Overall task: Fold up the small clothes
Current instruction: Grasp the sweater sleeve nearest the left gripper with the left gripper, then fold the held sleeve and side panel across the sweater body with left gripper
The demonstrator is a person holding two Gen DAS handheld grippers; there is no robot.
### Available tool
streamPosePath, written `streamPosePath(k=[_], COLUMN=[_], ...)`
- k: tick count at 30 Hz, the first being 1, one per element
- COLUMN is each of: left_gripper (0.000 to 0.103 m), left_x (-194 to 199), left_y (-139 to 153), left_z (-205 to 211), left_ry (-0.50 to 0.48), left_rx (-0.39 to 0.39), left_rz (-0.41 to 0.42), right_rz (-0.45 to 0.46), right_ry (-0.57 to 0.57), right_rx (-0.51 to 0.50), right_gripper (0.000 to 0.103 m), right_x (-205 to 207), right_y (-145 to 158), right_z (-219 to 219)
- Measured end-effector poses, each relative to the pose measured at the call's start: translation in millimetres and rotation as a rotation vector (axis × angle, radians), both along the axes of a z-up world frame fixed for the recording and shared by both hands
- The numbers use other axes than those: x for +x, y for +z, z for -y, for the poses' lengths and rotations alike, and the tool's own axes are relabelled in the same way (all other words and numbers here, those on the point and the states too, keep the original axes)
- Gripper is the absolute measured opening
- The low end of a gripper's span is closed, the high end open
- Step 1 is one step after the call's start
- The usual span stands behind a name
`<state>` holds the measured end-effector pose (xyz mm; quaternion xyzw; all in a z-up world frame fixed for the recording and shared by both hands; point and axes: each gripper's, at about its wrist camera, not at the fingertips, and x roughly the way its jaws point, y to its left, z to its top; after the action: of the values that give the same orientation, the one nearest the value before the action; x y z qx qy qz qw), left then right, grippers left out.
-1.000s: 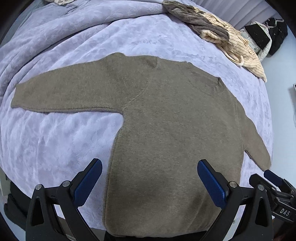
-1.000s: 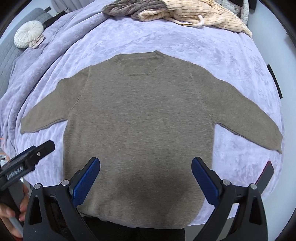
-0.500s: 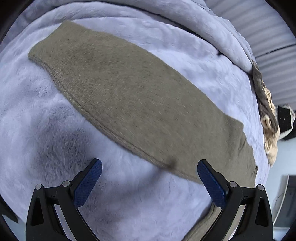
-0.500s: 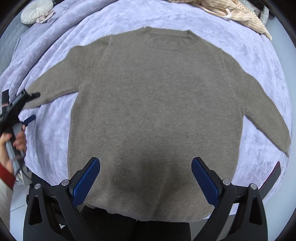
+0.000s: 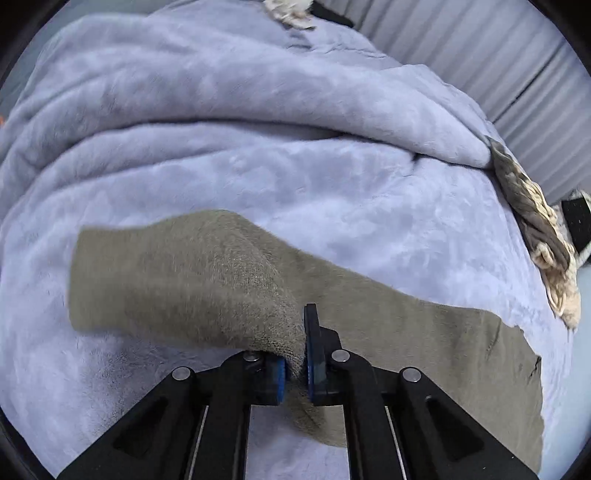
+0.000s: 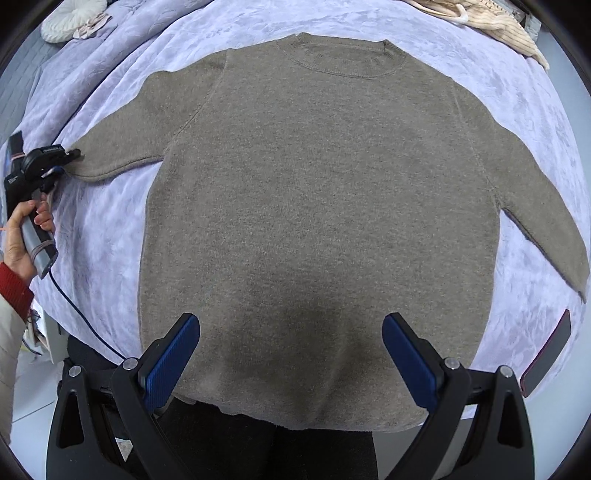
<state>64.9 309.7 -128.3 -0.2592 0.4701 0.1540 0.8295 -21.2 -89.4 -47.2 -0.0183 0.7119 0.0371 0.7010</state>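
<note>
A brown-grey knit sweater lies flat, neck away from me, on a lilac blanket. My left gripper is shut on the near edge of the sweater's left sleeve; the fabric bunches up between the blue pads and the cuff end folds over to the left. The right wrist view shows that left gripper at the sleeve's end, held by a hand. My right gripper hangs open over the sweater's lower body, pointing down, with nothing pinched between its fingers.
A pile of striped cream and grey clothes lies at the blanket's far right corner. A white round cushion sits at the far left. A dark flat object rests near the right edge. A thick blanket fold runs behind the sleeve.
My left gripper swung out to the left sleeve, came down and shut on its edge, lifting the fabric. The right gripper sank slightly over the sweater's body and stays open.
</note>
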Motion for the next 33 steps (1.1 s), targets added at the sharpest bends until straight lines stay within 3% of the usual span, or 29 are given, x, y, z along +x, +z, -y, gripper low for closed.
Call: streamPosePath(k=[5, 9, 15, 17, 18, 19, 20, 22, 23, 28, 33], left_gripper=[0.009, 0.009, 0.009, 0.010, 0.015, 0.036, 0.062, 0.084, 0.088, 0.089, 0.089], left_x=[24, 46, 64, 66, 64, 66, 63, 53, 48, 32, 13], left_y=[56, 70, 46, 35, 30, 23, 19, 19, 20, 34, 39], left_z=[96, 194, 305, 335, 345, 355, 361, 367, 369, 359, 296], left_ry=[-0.220, -0.441, -0.619, -0.655, -0.669, -0.687, -0.696, -0.696, -0.698, -0.678, -0.529], left_rx=[0.082, 0.062, 0.030, 0.082, 0.115, 0.146, 0.160, 0.180, 0.195, 0.217, 0.256], left_rz=[0.136, 0.179, 0.101, 0.052, 0.024, -0.015, -0.032, -0.014, -0.008, 0.017, -0.006], right_rz=[0.014, 0.029, 0.018, 0.013, 0.008, 0.002, -0.006, -0.014, -0.017, -0.009, 0.063], right_ry=[-0.005, -0.005, -0.080, -0.112, -0.130, -0.144, -0.162, -0.188, -0.200, -0.183, -0.037], right_rx=[0.008, 0.009, -0.001, -0.009, -0.015, -0.019, -0.023, -0.029, -0.032, -0.046, -0.074], right_gripper=[0.100, 0.100, 0.100, 0.100, 0.100, 0.100, 0.100, 0.100, 0.100, 0.100, 0.100], right_x=[10, 15, 14, 11, 8, 6, 4, 1, 0, 7, 35], right_y=[5, 8, 5, 3, 1, 0, -2, -4, -5, -9, -11], right_z=[18, 35, 82, 101, 111, 118, 126, 137, 142, 144, 109])
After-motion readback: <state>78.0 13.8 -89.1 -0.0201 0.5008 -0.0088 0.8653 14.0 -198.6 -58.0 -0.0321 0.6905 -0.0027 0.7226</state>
